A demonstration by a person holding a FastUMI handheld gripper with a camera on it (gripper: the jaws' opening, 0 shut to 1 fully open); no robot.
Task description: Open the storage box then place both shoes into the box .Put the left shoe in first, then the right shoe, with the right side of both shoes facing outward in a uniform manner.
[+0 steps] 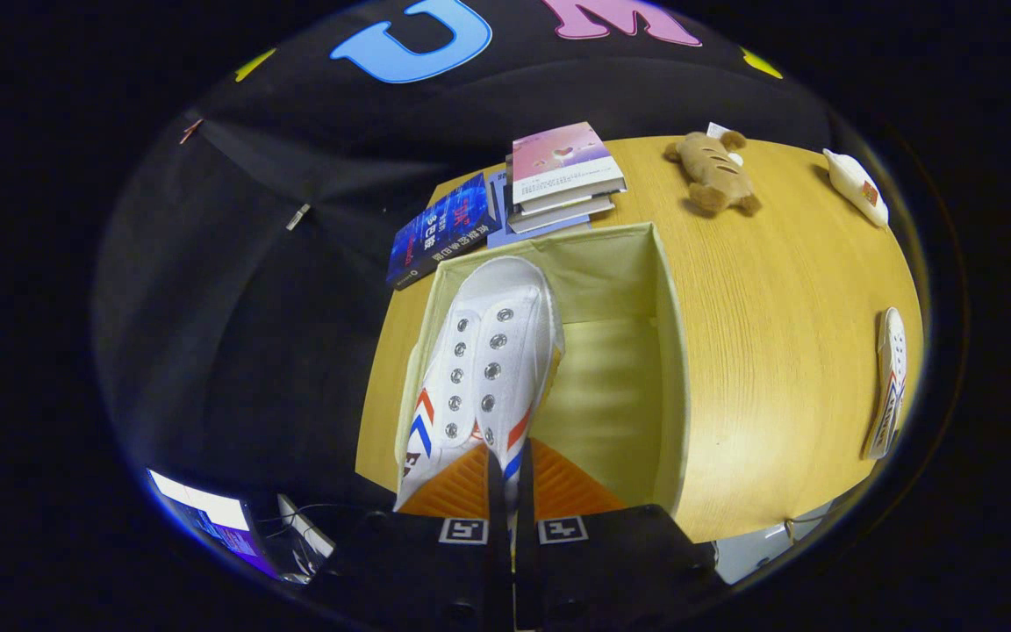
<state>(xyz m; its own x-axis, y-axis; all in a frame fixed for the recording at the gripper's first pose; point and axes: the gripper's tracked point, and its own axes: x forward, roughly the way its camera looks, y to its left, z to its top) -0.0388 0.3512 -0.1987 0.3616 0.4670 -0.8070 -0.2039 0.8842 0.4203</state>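
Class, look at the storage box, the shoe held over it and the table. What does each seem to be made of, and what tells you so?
Storage box: probably fabric over stiff panels, matte, with soft folded walls.
Shoe, pinched in the gripper: likely white canvas, matte, with metal-looking eyelets.
Table: wood or wood-look laminate, smooth, with visible grain lines.

you see a white shoe (483, 369) with red and blue chevrons, a pale cream box (672, 351), a wood-grain worktop (777, 333) and a brown plush (716, 171).

The handheld two-finger gripper (510, 491), bottom centre, has ribbed finger pads (457, 487), square black-and-white markers and a black housing.
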